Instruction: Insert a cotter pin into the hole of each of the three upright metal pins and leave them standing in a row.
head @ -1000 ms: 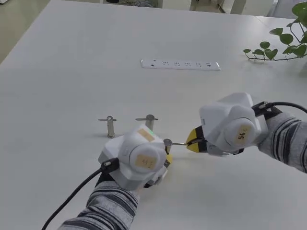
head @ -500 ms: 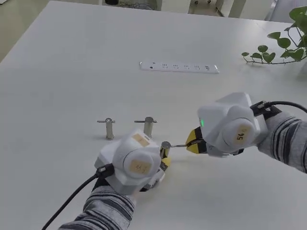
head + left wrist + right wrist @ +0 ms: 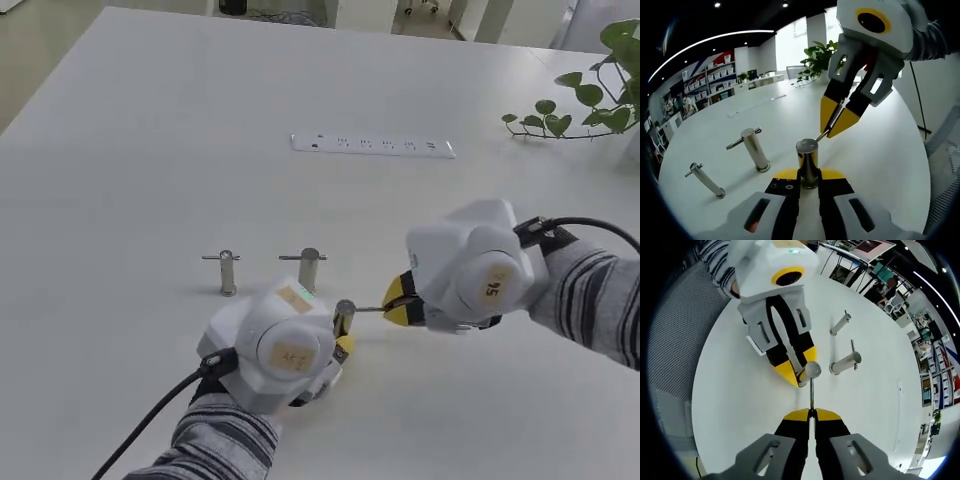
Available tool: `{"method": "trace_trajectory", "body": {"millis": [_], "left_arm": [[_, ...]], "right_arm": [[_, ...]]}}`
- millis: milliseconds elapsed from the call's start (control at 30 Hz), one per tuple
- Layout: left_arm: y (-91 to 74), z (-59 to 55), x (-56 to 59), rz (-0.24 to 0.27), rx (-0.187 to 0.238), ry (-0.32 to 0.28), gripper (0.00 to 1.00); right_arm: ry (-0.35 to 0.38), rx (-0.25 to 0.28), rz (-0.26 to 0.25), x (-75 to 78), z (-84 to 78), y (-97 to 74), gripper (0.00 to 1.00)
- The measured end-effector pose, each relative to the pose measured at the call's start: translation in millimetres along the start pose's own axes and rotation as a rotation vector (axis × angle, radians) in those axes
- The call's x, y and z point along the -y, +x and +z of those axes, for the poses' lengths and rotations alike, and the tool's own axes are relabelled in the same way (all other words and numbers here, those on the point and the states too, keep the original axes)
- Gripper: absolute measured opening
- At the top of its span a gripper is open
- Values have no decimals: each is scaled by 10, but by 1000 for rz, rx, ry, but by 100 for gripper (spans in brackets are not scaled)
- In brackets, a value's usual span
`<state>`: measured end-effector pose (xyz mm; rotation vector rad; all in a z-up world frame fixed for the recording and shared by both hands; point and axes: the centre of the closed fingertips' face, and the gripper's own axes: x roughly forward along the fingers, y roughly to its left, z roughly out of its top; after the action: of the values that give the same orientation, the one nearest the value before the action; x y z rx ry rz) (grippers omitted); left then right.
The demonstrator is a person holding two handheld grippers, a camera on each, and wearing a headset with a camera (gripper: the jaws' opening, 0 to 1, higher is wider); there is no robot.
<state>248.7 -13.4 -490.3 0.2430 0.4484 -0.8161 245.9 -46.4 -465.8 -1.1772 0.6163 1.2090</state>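
Note:
My left gripper (image 3: 343,335) is shut on the third metal pin (image 3: 807,159), holding it upright on the white table (image 3: 150,150). From the right, my right gripper (image 3: 398,300) is shut on a thin cotter pin (image 3: 811,392). The cotter pin's tip meets the side of the held pin's head (image 3: 813,370), and I cannot tell whether it has entered the hole. Two other metal pins (image 3: 228,272) (image 3: 309,268) stand in a row behind, each with a cotter pin through its top. The left gripper view shows the right gripper (image 3: 839,114) and the cotter pin (image 3: 822,134) close above the held pin.
A white power strip (image 3: 372,146) lies farther back on the table. A green trailing plant (image 3: 575,100) reaches in at the far right edge. Cables run from both grippers toward me.
The head view has shifted slightly. Both grippers, the held pin and the cotter pin stay in nearly the same places relative to the two standing pins.

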Motion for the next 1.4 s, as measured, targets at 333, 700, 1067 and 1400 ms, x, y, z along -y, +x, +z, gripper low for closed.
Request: {"method": "trace_trajectory", "body": {"millis": [333,700,1067,1400], "left_arm": [[17,-8,0,5,-2,0,10],[40,-51,6,23,-10,4,10],[45,-69,15,25,-9,-23,10],[50,-66,19,26,-6,-38,10]], "right_arm": [[-5,-4,2,-11,44,-30,0],[42,46,11,-43,207,-53,0],[40,58,-6,-25,237,-5,0],[91,73,-14,-15,257,16,0]]}}
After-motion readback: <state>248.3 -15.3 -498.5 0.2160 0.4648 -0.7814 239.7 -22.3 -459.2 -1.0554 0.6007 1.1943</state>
